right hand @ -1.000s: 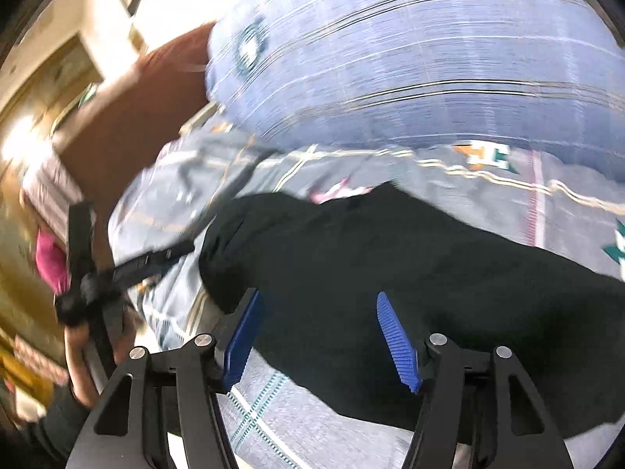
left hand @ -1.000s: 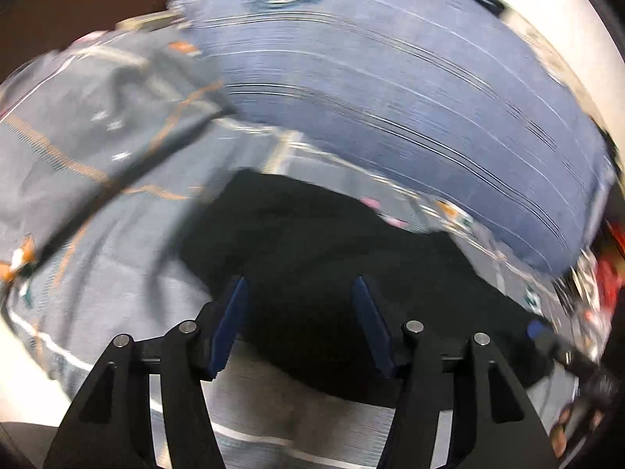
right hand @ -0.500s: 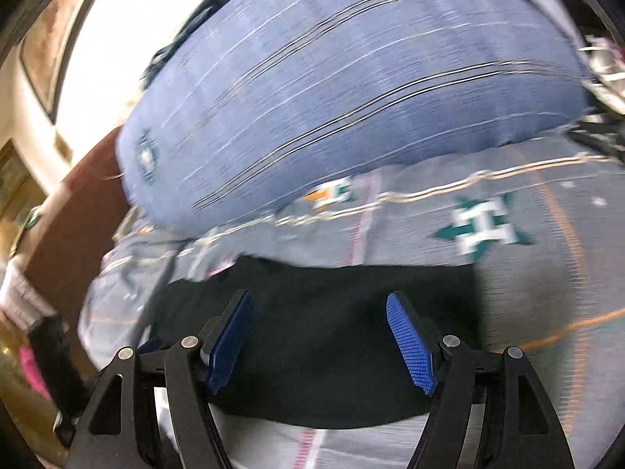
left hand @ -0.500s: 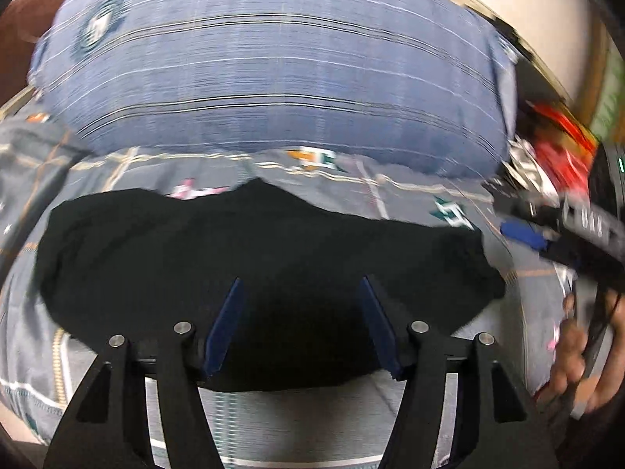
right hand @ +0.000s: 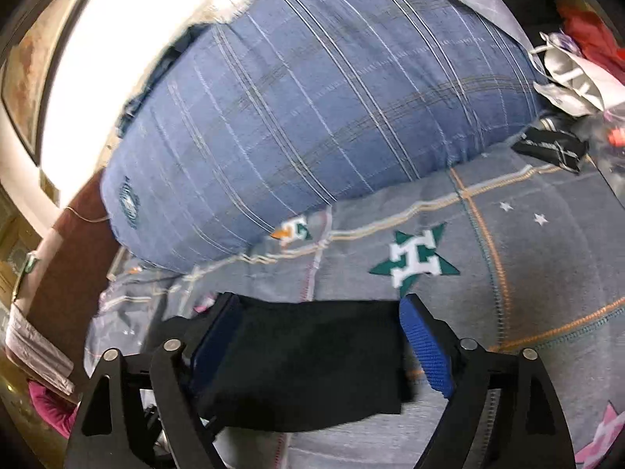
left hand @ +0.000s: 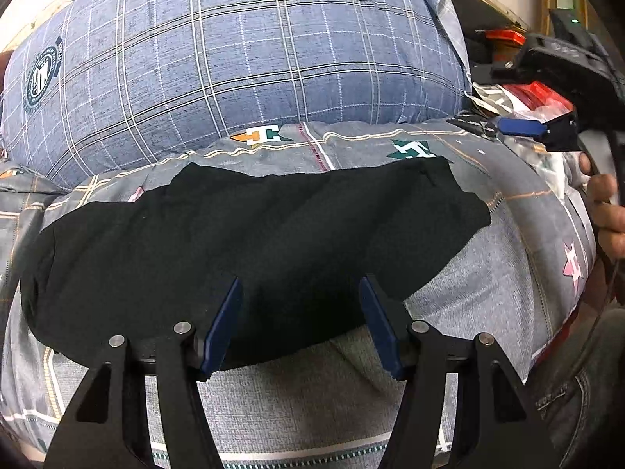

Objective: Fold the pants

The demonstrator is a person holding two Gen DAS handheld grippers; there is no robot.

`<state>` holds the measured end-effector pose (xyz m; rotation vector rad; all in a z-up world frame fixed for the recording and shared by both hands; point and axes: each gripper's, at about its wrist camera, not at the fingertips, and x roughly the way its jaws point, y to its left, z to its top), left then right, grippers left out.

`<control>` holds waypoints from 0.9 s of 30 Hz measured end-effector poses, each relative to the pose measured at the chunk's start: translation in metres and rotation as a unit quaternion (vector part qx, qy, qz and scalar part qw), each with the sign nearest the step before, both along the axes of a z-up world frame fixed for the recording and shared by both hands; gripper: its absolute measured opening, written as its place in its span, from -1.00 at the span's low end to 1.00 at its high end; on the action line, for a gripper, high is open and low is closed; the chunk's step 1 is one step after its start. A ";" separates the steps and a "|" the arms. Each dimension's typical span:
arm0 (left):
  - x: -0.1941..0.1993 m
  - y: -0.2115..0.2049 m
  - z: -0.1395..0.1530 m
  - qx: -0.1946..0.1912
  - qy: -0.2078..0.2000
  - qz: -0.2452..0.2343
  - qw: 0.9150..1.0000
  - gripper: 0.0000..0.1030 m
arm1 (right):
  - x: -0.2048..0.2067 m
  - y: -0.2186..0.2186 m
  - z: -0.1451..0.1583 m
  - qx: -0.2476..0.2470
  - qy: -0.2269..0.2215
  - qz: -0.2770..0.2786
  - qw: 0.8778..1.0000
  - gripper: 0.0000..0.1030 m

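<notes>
Pants (left hand: 250, 242), black and folded into a flat, wide bundle, lie on a grey bedspread (left hand: 488, 293) printed with stars and letter emblems. In the left wrist view the bundle fills the middle of the frame, running from about 9 o'clock across to 2 o'clock, with its upper edge uneven and its right end near a green star emblem (left hand: 410, 149). Behind it, toward 12 o'clock, a large blue plaid pillow (left hand: 234, 62) rests on the bedspread, a round crest printed at its left end.

The left gripper (left hand: 300, 324) hangs over the near edge of the pants with its blue-padded fingers (left hand: 222, 324) spread wide and nothing between them; whether the tips touch the cloth cannot be told. At 3 o'clock in that view the right gripper (left hand: 547, 129) is off the pants, over the bed's right side, held by a bare hand (left hand: 605, 211).

From the right wrist view, somewhat blurred, the pants (right hand: 312, 359) sit low, at about 6 o'clock, framed between that gripper's (right hand: 324, 351) wide-apart fingers (right hand: 427, 348), which grip nothing. The green star emblem (right hand: 414, 260) lies just beyond the pants' far edge, at 1 o'clock from them, and the pillow (right hand: 312, 117) rises above. Loose clutter (right hand: 574, 74) sits at 2 o'clock.
</notes>
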<state>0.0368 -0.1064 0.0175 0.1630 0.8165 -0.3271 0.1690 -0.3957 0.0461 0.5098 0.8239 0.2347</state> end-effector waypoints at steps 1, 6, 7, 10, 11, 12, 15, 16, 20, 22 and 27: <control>-0.002 -0.004 0.000 0.004 -0.001 -0.004 1.000 0.19 | 0.001 -0.003 -0.002 -0.006 0.009 -0.006 1.000 0.67; -0.005 -0.034 -0.009 0.008 0.023 -0.047 0.999 0.33 | 0.012 -0.028 -0.014 -0.009 0.051 -0.009 0.999 0.67; -0.006 -0.044 -0.011 0.008 0.027 -0.059 0.998 0.33 | 0.016 -0.034 -0.017 -0.002 0.057 -0.002 0.998 0.67; -0.009 -0.074 -0.013 0.016 0.028 -0.095 0.995 0.33 | 0.024 -0.048 -0.024 0.005 0.067 0.003 0.998 0.67; -0.011 -0.086 -0.014 0.019 0.026 -0.109 0.994 0.33 | 0.023 -0.051 -0.024 0.006 0.067 0.001 0.998 0.67; -0.013 -0.094 -0.015 0.022 0.023 -0.118 0.992 0.33 | 0.021 -0.054 -0.023 0.014 0.061 0.002 0.998 0.67; -0.013 -0.126 -0.022 0.052 0.015 -0.150 0.987 0.33 | 0.019 -0.059 -0.025 0.034 0.061 0.005 0.998 0.66; -0.012 -0.136 -0.026 0.067 0.013 -0.158 0.985 0.33 | 0.020 -0.059 -0.027 0.036 0.064 0.007 0.997 0.66; -0.001 -0.159 -0.041 0.102 0.019 -0.176 0.979 0.26 | 0.022 -0.055 -0.037 0.046 0.083 0.028 0.995 0.65; 0.007 -0.164 -0.044 0.107 0.029 -0.178 0.978 0.06 | 0.026 -0.053 -0.047 0.058 0.102 0.040 0.992 0.57; 0.028 -0.167 -0.042 0.086 0.048 -0.170 0.980 -0.46 | 0.037 -0.054 -0.073 0.101 0.153 0.054 0.982 0.39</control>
